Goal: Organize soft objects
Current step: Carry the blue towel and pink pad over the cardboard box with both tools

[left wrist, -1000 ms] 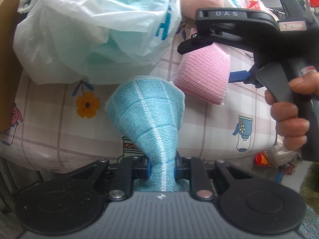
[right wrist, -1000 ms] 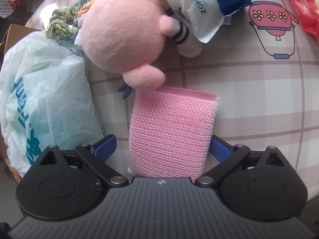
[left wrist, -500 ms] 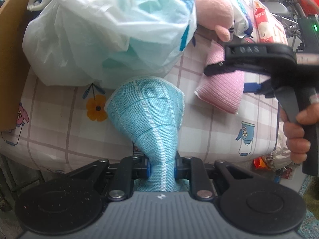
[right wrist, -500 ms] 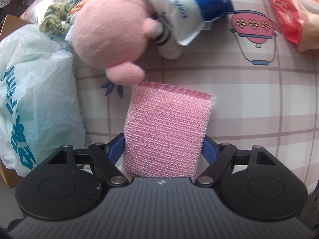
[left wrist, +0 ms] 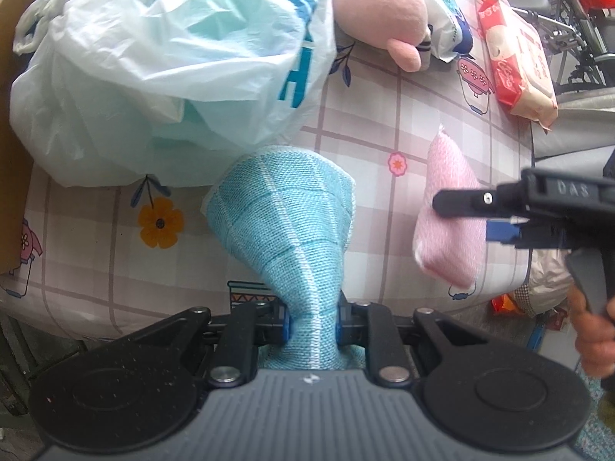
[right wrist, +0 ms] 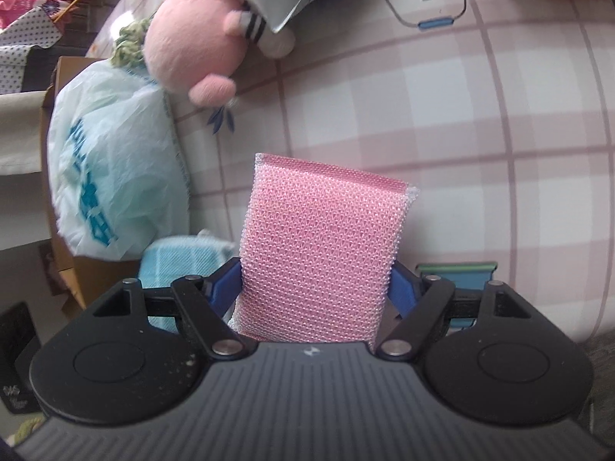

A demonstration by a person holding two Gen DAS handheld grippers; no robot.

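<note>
The left gripper [left wrist: 312, 324] has its jaws pinched narrow on a blue cloth [left wrist: 284, 207], which fans out above them in a soft woven cone, likely lifted for sorting. The right gripper [right wrist: 316, 288] holds a pink sponge [right wrist: 323, 246] across its width, jaws fairly wide, above the near right of the desk [left wrist: 384, 115]. The sponge is a mesh-covered rectangular pad. On the checked, flower-printed cover, a crinkly plastic bag [left wrist: 161, 61] lies far left, beside a round pink plush [left wrist: 380, 11].
</note>
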